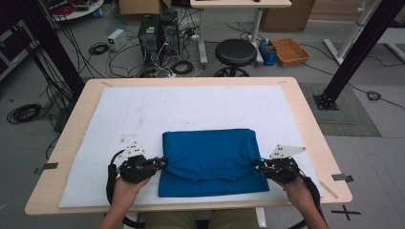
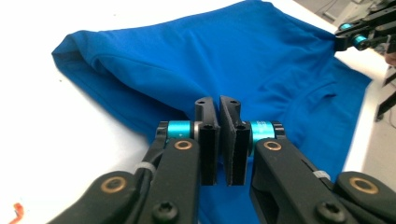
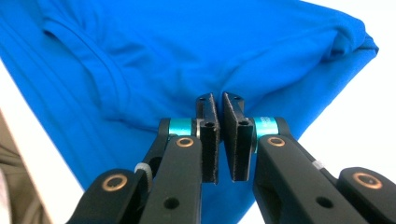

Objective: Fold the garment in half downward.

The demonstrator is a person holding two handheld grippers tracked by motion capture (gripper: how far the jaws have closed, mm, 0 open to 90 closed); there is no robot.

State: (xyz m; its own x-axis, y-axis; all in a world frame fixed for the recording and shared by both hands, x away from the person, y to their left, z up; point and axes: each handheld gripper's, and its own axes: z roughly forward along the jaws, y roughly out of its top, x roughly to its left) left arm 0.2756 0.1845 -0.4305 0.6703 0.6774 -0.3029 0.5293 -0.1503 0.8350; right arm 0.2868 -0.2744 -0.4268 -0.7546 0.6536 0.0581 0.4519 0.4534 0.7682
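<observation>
A folded blue shirt (image 1: 210, 157) lies on the white mat (image 1: 143, 114) near the table's front edge. My left gripper (image 1: 162, 163) pinches the shirt's left edge, its jaws shut on a fold of the fabric. In the left gripper view the pads (image 2: 219, 105) meet at the blue shirt (image 2: 233, 56), with the other gripper (image 2: 357, 35) at the far edge. My right gripper (image 1: 258, 164) is shut on the shirt's right edge. In the right gripper view the jaws (image 3: 219, 100) close on the bunched blue shirt (image 3: 187, 51).
The wooden table (image 1: 310, 129) carries the mat, bare white beyond the shirt. Behind the table stand a black stool (image 1: 235, 52), computer towers (image 1: 157, 33) with cables, and an orange bin (image 1: 290, 51). A black frame post (image 1: 353, 52) rises at the right.
</observation>
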